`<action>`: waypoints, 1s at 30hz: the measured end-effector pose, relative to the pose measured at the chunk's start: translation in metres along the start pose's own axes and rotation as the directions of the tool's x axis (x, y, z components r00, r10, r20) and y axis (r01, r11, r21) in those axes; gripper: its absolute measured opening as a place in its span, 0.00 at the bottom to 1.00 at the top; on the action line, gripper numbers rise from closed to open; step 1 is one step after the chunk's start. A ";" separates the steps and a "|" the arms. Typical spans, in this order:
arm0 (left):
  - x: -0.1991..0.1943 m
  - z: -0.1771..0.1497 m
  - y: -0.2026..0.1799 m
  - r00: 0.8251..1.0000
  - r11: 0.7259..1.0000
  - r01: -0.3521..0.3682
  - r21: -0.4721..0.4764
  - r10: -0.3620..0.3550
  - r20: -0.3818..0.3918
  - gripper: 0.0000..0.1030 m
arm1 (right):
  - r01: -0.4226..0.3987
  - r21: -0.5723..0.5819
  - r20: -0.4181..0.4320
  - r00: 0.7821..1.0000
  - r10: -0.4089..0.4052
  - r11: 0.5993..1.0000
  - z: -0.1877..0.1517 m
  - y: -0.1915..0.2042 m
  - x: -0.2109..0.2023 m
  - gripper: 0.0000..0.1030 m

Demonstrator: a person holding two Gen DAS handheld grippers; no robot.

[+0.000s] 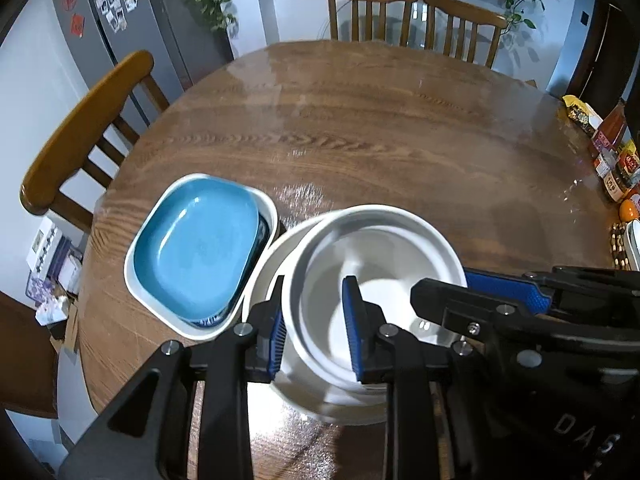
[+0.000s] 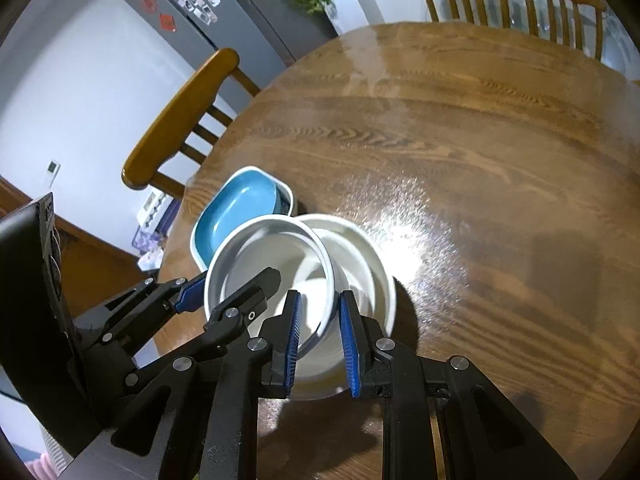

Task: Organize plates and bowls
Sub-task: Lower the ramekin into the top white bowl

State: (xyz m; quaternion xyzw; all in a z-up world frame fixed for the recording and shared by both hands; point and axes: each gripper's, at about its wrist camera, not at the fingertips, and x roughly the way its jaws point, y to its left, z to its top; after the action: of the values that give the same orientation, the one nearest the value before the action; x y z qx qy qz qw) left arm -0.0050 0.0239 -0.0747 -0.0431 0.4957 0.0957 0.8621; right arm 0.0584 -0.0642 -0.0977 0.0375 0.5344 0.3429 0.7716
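Observation:
A white round bowl point(image 1: 376, 280) point(image 2: 272, 264) hangs tilted just above a second white bowl point(image 1: 272, 264) point(image 2: 356, 256) that rests on the wooden table point(image 1: 380, 120). My left gripper point(image 1: 316, 332) point(image 2: 236, 280) is shut on the near-left rim of the raised bowl, one pad outside and one inside. On the opposite rim my right gripper point(image 2: 320, 332) point(image 1: 448, 284) is shut the same way. To the left stands a blue square plate point(image 1: 196, 244) point(image 2: 240, 204), nested in a white square dish point(image 1: 128, 268) point(image 2: 196, 248) that almost touches the lower bowl.
Jars and packets point(image 1: 612, 148) crowd the table's right edge. One wooden chair point(image 1: 80, 128) stands at the left and two more point(image 1: 412, 12) at the far side. A grey fridge point(image 1: 120, 20) is behind the left chair.

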 end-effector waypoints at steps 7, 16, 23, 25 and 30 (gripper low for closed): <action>0.016 -0.007 0.004 0.999 1.000 0.010 0.003 -0.009 -0.052 0.23 | 0.010 0.022 -0.048 0.999 -0.009 1.000 -0.006 -0.001 0.017 0.22; 0.023 -0.008 0.006 0.997 1.000 0.024 0.006 -0.023 -0.069 0.22 | 0.035 0.028 -0.056 0.998 -0.034 0.999 -0.006 -0.001 0.023 0.22; 0.025 -0.007 0.005 0.997 1.000 0.027 0.014 -0.026 -0.070 0.22 | 0.045 0.029 -0.058 0.997 -0.043 0.999 -0.004 0.001 0.027 0.22; 0.026 -0.006 0.005 0.997 0.999 0.029 0.013 -0.028 -0.071 0.22 | 0.049 0.029 -0.057 0.997 -0.047 0.998 -0.004 0.001 0.027 0.22; 0.028 -0.005 0.004 0.997 0.999 0.031 0.016 -0.030 -0.071 0.22 | 0.054 0.026 -0.057 0.997 -0.052 0.998 -0.003 0.001 0.028 0.22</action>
State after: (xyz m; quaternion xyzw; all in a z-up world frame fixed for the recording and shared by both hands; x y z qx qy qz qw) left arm 0.0031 0.0308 -0.1011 -0.0464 0.5261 0.0768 0.8457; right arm 0.0608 -0.0490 -0.1210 0.0244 0.5616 0.3157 0.7644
